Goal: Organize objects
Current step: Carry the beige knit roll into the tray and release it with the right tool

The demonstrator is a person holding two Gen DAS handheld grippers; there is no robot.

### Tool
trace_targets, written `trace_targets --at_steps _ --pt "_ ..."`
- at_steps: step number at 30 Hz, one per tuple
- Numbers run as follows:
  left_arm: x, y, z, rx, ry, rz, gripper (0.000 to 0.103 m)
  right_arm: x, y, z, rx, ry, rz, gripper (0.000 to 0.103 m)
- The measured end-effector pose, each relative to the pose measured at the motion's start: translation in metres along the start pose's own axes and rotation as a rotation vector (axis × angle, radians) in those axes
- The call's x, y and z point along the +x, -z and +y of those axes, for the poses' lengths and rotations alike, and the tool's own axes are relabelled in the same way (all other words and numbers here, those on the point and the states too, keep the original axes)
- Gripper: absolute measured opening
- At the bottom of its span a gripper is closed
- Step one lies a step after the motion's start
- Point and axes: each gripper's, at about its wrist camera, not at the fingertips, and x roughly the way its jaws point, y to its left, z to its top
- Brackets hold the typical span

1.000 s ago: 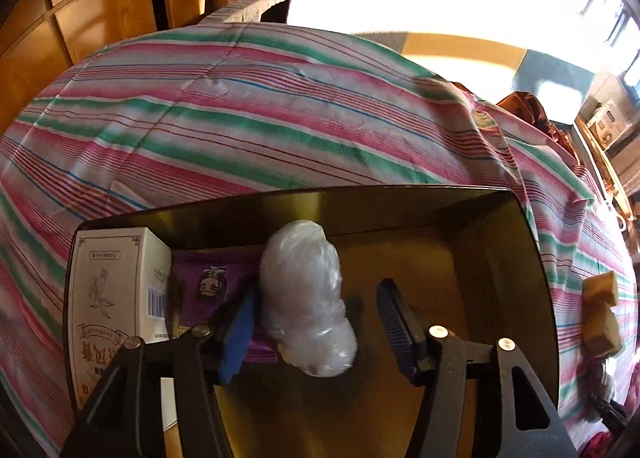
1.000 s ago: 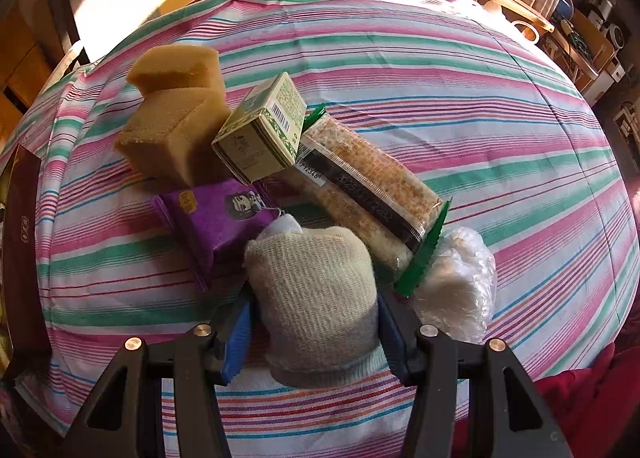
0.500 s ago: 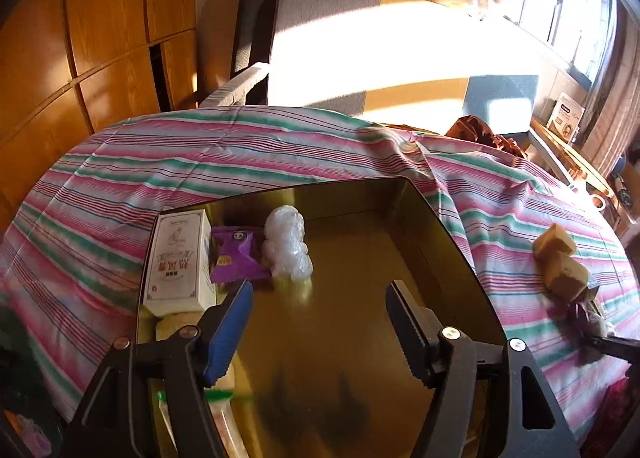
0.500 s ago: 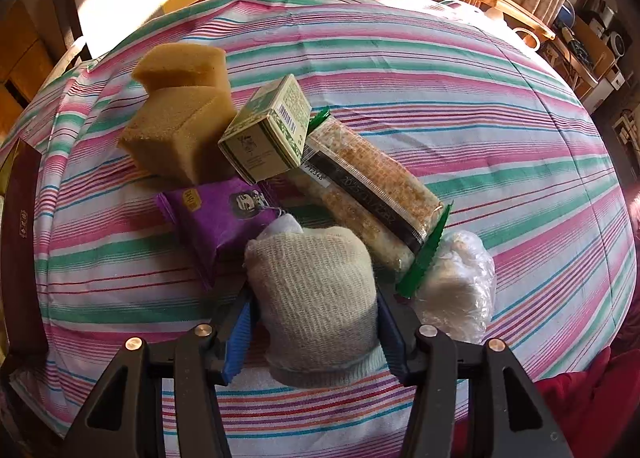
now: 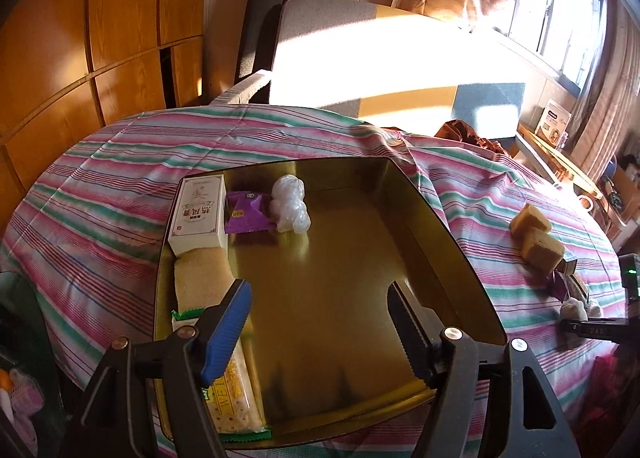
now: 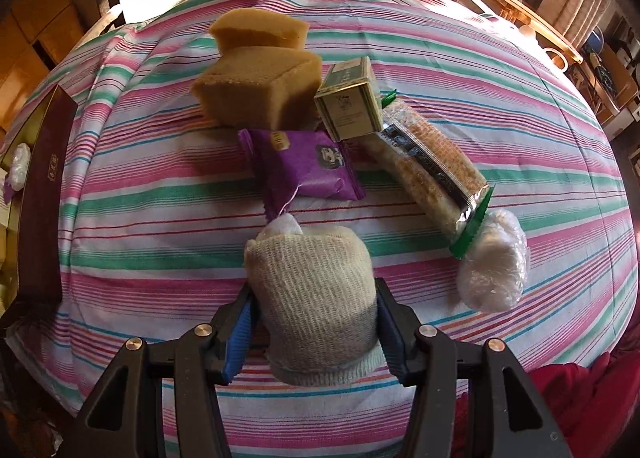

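Left gripper (image 5: 320,330) is hanging over the gold tray (image 5: 424,209), jaws just been opening, nothing between them. In the tray along the left wall: white box (image 5: 199,215), purple packet (image 5: 247,212), plastic-wrapped bundle (image 5: 289,203), sponge (image 5: 202,278), cracker pack (image 5: 236,398). Right gripper (image 6: 314,332) is clamping a rolled cloth (image 6: 316,298) on the striped table (image 6: 160,193), near another purple packet (image 6: 308,169).

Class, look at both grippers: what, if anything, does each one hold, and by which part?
The right gripper clamps the knitted cloth roll by its two long sides, near its lower end. The left gripper holds nothing; its jaws stand open above the tray.
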Motion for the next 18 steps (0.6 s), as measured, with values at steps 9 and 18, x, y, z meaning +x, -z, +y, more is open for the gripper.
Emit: trace_targets --at_steps 9,18 --pt "-0.008 0.015 0.020 -0.043 -0.009 -0.005 0.071 -0.062 0.013 0.088 -0.067 -0.211 -0.115 0.055" --pt "-0.023 0.031 0.058 -0.118 -0.038 -0.009 0.071 -0.070 -0.041 0.239 -0.289 -0.453 -0.124 0.055"
